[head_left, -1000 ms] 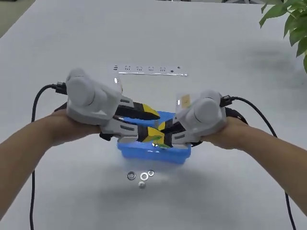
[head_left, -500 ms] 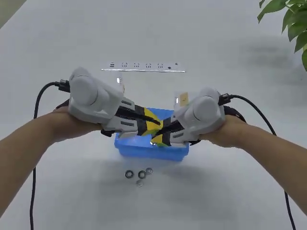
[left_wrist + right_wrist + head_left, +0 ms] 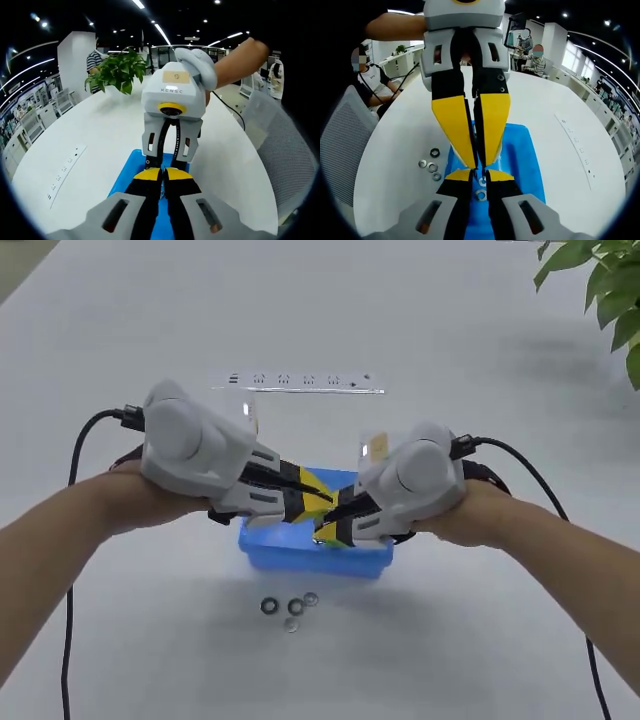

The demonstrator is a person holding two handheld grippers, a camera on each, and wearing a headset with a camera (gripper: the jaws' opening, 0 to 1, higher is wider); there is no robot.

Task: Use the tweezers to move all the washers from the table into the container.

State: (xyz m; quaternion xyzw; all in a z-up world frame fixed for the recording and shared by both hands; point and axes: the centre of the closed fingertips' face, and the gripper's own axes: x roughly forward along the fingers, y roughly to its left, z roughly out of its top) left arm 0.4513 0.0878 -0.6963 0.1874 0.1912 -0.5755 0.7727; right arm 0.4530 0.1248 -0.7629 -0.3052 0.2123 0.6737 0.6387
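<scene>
Both grippers meet tip to tip over a blue container [image 3: 300,555] [image 3: 520,150]. My left gripper [image 3: 325,502] [image 3: 479,162] has its yellow jaws pressed together on a thin metal strip, the tweezers [image 3: 476,135]. My right gripper [image 3: 322,532] [image 3: 480,175] faces it with its jaws almost touching at the tweezers' end. Several washers [image 3: 290,607] [image 3: 431,162] lie on the white table just in front of the container. Two washers [image 3: 480,195] show inside the container under my right jaws.
A white power strip [image 3: 300,382] lies on the table behind the container. A green plant [image 3: 600,290] stands at the far right. Black cables [image 3: 75,470] trail from both grippers. A mesh office chair [image 3: 345,135] stands by the table edge.
The two grippers have drawn closer together above the container, and the left gripper's yellow jaws now sit tighter. The washers on the table have not moved.
</scene>
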